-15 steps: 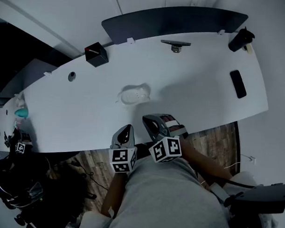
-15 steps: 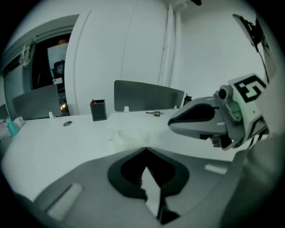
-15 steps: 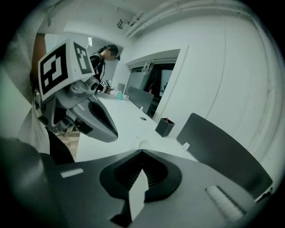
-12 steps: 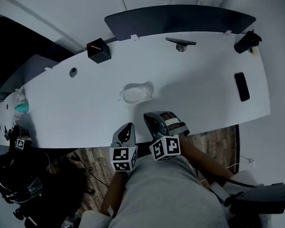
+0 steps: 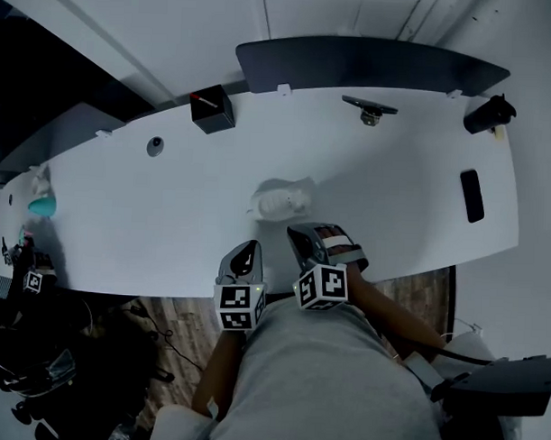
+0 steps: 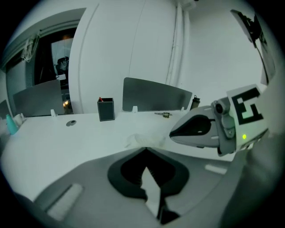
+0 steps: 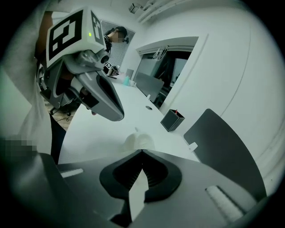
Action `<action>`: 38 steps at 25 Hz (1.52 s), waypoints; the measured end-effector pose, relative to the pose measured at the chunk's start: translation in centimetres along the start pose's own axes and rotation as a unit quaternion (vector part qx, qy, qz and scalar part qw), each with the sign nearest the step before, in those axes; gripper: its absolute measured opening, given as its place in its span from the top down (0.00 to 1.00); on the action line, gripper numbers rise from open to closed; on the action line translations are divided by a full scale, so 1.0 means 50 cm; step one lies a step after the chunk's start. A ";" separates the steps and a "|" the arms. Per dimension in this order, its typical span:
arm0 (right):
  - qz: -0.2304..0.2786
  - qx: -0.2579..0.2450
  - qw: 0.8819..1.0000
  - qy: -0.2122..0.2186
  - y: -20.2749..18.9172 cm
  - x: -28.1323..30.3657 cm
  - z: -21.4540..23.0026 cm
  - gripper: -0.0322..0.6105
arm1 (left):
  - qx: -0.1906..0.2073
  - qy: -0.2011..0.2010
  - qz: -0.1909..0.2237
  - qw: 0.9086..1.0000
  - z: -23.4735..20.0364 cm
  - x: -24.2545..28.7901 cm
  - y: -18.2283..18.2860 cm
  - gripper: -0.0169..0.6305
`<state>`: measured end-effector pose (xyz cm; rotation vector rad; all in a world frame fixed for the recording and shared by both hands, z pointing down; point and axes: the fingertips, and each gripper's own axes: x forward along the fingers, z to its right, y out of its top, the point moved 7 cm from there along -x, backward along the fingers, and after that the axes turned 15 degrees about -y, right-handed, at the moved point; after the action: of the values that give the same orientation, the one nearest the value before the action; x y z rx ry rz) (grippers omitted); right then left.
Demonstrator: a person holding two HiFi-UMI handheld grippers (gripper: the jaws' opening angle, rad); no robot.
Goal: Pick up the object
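The left hand-held gripper (image 5: 246,250) and right hand-held gripper (image 5: 299,233) have been carried farther over the worktop (image 5: 149,219), nearer the white object (image 5: 283,202).

The left hand-held gripper (image 5: 245,251) and right hand-held gripper (image 5: 300,235) sit side by side, jaws together, tilted downward.

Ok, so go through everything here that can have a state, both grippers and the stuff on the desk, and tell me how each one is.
left gripper: fingers shut, empty, over the near edge of the desk.
right gripper: fingers shut, empty, just short of the white object.
white object: lying on the desk, untouched.
black box: upright near the far edge.
phone: lying flat, dark.
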<state>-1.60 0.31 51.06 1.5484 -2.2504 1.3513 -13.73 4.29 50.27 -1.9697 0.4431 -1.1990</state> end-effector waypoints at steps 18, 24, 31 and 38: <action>-0.060 -0.221 0.973 -0.037 -0.035 0.181 -0.083 0.56 | -0.023 0.012 0.003 1.000 -0.052 -0.026 0.000 0.97; -0.059 -0.237 0.967 -0.065 -0.049 0.218 -0.087 0.64 | -0.022 0.014 0.002 1.000 -0.057 -0.020 0.001 0.97; -0.043 -0.156 0.986 -0.043 -0.025 0.192 -0.030 0.76 | -0.029 0.010 0.013 0.999 -0.069 -0.016 0.005 0.97; 0.017 0.092 0.994 0.056 0.016 0.118 0.069 0.76 | -0.016 -0.009 0.077 0.997 -0.098 -0.049 0.044 0.97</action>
<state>-3.75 -6.19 51.58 1.4510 -2.1475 1.6522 -18.98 2.28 48.41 -1.9333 0.5960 -1.0824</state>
